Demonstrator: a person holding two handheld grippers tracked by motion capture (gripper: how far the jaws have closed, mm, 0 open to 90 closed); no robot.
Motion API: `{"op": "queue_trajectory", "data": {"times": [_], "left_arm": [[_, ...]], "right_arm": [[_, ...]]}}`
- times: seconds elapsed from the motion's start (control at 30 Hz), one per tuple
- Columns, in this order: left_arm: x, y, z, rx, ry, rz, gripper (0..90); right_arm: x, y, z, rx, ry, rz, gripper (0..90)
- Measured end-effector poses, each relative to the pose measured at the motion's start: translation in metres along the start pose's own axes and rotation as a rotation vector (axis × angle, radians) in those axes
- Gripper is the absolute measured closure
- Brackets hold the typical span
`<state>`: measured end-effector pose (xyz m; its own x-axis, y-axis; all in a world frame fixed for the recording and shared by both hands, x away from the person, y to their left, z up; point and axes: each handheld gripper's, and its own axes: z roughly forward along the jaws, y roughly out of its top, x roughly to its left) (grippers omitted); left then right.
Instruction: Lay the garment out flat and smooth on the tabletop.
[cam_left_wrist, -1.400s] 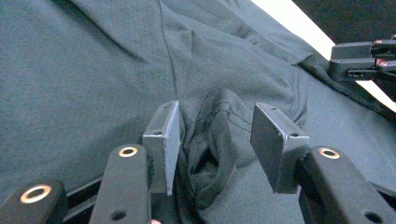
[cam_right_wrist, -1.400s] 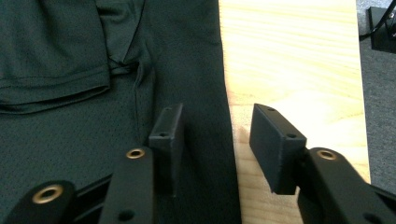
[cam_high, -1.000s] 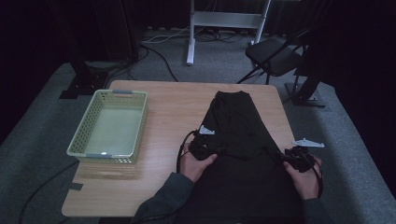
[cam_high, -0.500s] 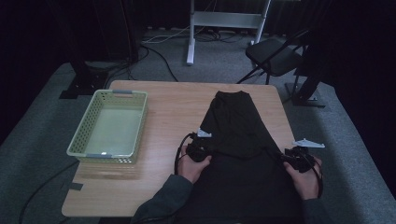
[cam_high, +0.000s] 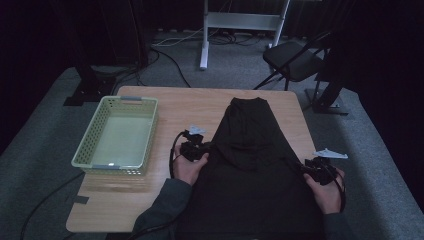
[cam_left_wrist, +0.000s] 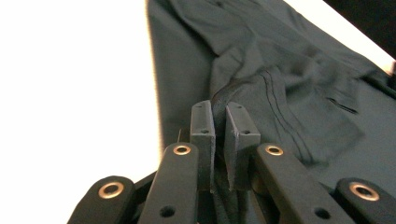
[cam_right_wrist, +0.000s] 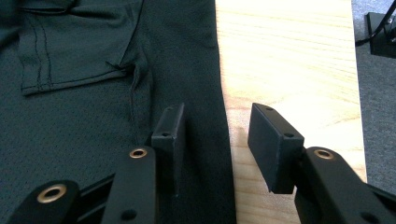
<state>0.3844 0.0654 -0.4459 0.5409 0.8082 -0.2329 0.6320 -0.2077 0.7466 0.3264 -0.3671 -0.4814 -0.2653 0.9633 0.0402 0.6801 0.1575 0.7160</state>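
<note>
A dark garment lies spread on the wooden table, its narrow end pointing away from me. My left gripper is at the garment's left edge. In the left gripper view, its jaws have just closed and the gripper is shut on a raised fold of the dark garment. My right gripper rests at the garment's right edge. It stands open, one jaw over the garment and the other over bare table, with the hem between them.
A pale green slatted basket stands empty on the table's left side. A black chair and a white stand are on the floor beyond the table. The table's right edge runs close to my right gripper.
My left gripper has shut on the garment's left edge and shifted left and slightly away with the fold pinched. The right hand has stayed put.
</note>
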Motion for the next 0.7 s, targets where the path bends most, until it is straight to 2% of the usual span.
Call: {"op": "queue_trajectory", "data": {"times": [0.23,0.37,0.53,0.7], "left_arm": [[0.039,-0.004,-0.011,-0.003,0.081,-0.077,83.8],[0.054,-0.008,-0.017,-0.034,0.081,-0.138,76.0],[0.054,0.002,-0.019,-0.068,0.046,-0.151,66.5],[0.044,0.012,-0.003,-0.064,0.04,-0.141,60.9]], "right_arm": [[0.0,0.0,0.0,-0.001,-0.002,0.0,56.1],[0.0,0.0,0.0,-0.002,-0.004,0.002,56.1],[0.001,0.0,0.001,0.0,-0.007,0.002,56.1],[0.001,0.0,0.001,-0.004,-0.007,0.002,56.1]]}}
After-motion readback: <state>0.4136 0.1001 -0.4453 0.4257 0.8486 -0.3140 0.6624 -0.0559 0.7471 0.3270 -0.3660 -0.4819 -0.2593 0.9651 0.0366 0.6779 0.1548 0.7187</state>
